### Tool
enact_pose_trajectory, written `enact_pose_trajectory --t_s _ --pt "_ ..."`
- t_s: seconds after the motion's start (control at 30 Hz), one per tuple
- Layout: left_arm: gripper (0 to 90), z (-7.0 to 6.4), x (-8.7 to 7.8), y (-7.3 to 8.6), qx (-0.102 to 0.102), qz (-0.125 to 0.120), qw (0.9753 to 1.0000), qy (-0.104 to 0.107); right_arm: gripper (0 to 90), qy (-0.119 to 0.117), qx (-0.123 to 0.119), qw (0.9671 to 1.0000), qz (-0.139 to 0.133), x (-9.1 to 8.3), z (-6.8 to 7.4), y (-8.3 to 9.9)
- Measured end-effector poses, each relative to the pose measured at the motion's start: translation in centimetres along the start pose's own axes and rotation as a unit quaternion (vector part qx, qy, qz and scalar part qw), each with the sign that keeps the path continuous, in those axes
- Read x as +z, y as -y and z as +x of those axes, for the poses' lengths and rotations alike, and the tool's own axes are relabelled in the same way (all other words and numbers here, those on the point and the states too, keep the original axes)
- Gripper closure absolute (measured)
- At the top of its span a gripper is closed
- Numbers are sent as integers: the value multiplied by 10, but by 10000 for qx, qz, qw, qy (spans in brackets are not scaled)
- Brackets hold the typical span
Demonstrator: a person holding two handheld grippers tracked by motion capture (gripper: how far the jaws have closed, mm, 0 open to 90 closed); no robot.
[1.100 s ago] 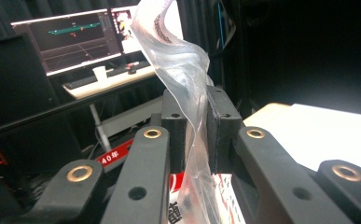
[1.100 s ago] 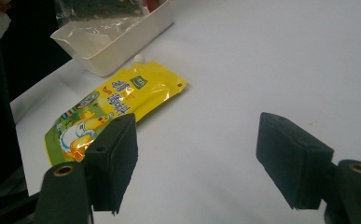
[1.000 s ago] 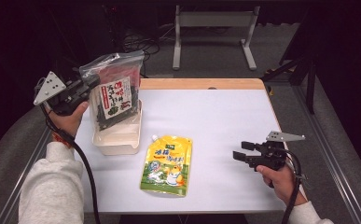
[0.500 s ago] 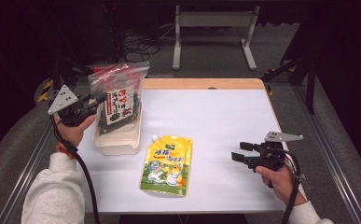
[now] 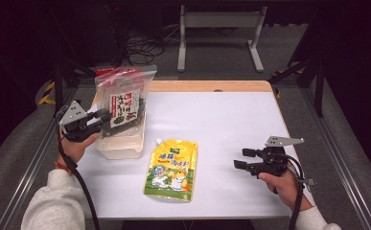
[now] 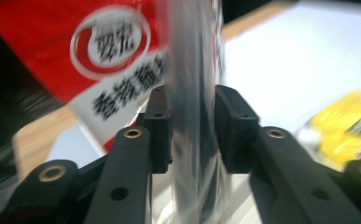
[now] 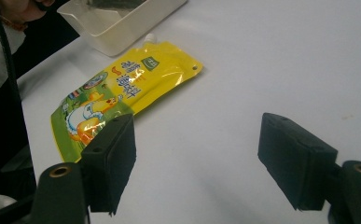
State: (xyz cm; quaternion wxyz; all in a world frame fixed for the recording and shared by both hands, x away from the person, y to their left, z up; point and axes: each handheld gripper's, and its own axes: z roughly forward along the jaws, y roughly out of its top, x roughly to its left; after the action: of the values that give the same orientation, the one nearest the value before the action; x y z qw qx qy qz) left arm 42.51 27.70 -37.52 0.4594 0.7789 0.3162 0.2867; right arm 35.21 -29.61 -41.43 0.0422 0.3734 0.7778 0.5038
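A clear bag of dark seaweed with a red and white label stands upright, its lower end down in a white plastic bin at the table's left. My left gripper is shut on the bag's left edge; in the left gripper view the clear film passes between the jaws of that gripper. A yellow and green spouted pouch lies flat on the table in front of the bin. My right gripper hovers open at the right, pointing toward the pouch, with nothing between its fingers.
The white tabletop has a wooden strip along its far edge. The bin's corner appears at the top of the right gripper view. Dark floor, cables and a metal stand lie beyond the table. Metal rails run along both sides.
My left gripper has come down and toward the near side with the seaweed bag, lowering it into the bin. The right gripper has barely moved.
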Motion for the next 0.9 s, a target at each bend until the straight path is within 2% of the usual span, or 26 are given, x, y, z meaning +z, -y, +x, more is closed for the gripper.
enact_pose_trajectory --t_s 0.17,0.23,0.3,0.4,0.47,0.57,0.6,0.67,0.7,0.73,0.8,0.87,0.9 --pt "672 -2 0 3 0 53 10000 -9 275 -9 2 10000 76 3 -1 1" --pt "679 -1 0 5 -64 39 10000 -24 275 -12 11 9999 111 4 0 2" --pt "680 -1 1 6 -39 -23 10000 32 275 -24 -3 9999 131 4 0 2" --pt "675 -1 3 5 31 -71 10000 -29 274 -42 -29 9999 134 5 1 2" --pt "657 -1 7 2 187 -21 9997 -148 274 -48 -17 9999 129 5 0 2" --pt "642 0 13 -4 463 63 9987 -177 274 -30 -1 9999 143 7 -1 2" --pt "634 1 14 -4 499 53 9986 -176 274 -35 0 9999 157 7 0 2" --pt "636 6 15 2 219 -39 9997 -67 275 -34 -11 9999 153 7 -1 2" --pt "640 6 15 2 219 -39 9997 -67 275 -33 -2 9999 155 7 -1 2" --pt "648 9 14 7 71 -143 9999 40 275 -25 -17 9999 163 7 -1 3" --pt "652 9 15 9 23 -203 9998 80 275 -34 -9 9998 179 7 -1 3" --pt "676 10 14 10 107 -236 9994 233 275 -54 -4 9998 191 8 0 4" --pt "680 9 14 10 107 -218 9994 245 275 -60 -20 9998 192 8 0 3"
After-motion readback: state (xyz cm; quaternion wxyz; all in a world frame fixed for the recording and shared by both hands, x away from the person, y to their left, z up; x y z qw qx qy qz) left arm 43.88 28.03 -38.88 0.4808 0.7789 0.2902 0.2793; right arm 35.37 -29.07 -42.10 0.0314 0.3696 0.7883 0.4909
